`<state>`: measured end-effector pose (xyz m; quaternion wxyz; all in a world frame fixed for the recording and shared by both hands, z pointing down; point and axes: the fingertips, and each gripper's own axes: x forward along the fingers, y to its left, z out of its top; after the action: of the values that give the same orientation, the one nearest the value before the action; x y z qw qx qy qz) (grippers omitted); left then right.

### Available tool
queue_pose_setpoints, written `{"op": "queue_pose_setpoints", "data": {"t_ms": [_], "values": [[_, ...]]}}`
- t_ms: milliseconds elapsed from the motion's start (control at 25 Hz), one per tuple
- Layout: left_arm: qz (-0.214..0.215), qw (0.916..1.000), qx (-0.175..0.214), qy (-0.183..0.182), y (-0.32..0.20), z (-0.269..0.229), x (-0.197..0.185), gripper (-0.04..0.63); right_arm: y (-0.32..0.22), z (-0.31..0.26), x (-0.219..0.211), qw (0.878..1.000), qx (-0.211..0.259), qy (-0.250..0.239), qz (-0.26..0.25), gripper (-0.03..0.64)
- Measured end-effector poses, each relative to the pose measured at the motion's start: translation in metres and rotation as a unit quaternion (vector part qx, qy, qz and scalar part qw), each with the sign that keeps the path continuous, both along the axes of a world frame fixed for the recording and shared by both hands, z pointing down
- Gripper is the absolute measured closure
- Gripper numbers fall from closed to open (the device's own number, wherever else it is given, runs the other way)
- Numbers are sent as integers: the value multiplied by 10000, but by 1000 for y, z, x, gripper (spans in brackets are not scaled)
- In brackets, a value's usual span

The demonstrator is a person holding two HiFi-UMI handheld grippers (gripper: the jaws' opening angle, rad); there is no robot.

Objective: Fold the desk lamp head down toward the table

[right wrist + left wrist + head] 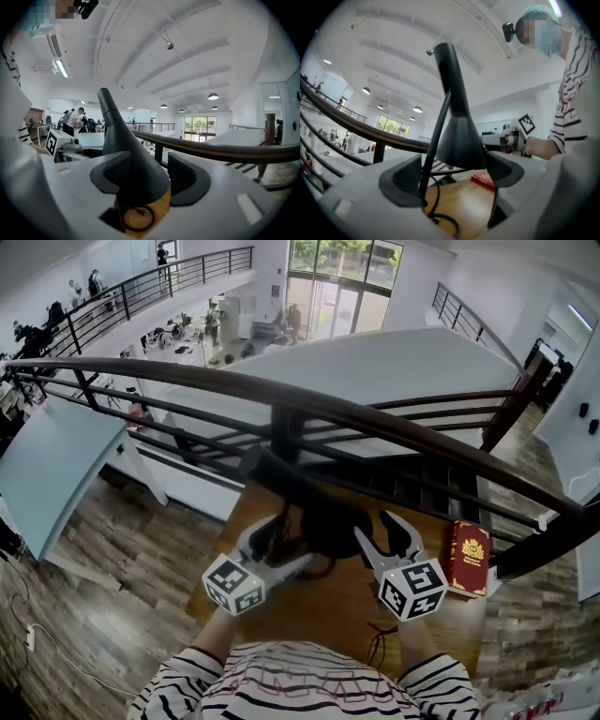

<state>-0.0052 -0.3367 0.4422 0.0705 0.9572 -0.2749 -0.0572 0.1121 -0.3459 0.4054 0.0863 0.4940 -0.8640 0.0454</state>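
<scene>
The black desk lamp stands on the small wooden table (309,620), its cone-shaped head (328,521) pointing down at the tabletop. In the left gripper view the lamp head (459,136) and its thin support rod (433,145) rise between the wide-apart jaws of my left gripper (452,176), and the rod runs close by the left pad (401,180). In the right gripper view the head (133,164) fills the gap of my right gripper (150,176). It lies against the left pad (115,173), with a sliver of room at the right pad. Both grippers (281,542) (373,524) flank the head.
A dark metal railing (375,427) runs right behind the table, with a drop to a lower floor beyond it. A red book (467,557) lies at the table's right edge. The lamp's black cable (440,220) curls on the wood under the jaws.
</scene>
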Motion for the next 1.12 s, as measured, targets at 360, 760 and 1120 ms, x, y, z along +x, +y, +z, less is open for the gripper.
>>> {"op": "queue_pose_setpoints", "data": {"t_ms": [360,760,1120], "values": [[11,10000,1,52,3,-4,3,137,1,10,-13,9997,-167,-23,-158,397],[20,10000,-1,38,1,-1,-4,132,-1,14,-22,9997,-173,-22,-185,411],[29,10000,46,24,4,-3,-6,133,0,15,-19,9998,-175,87,-38,379]]}}
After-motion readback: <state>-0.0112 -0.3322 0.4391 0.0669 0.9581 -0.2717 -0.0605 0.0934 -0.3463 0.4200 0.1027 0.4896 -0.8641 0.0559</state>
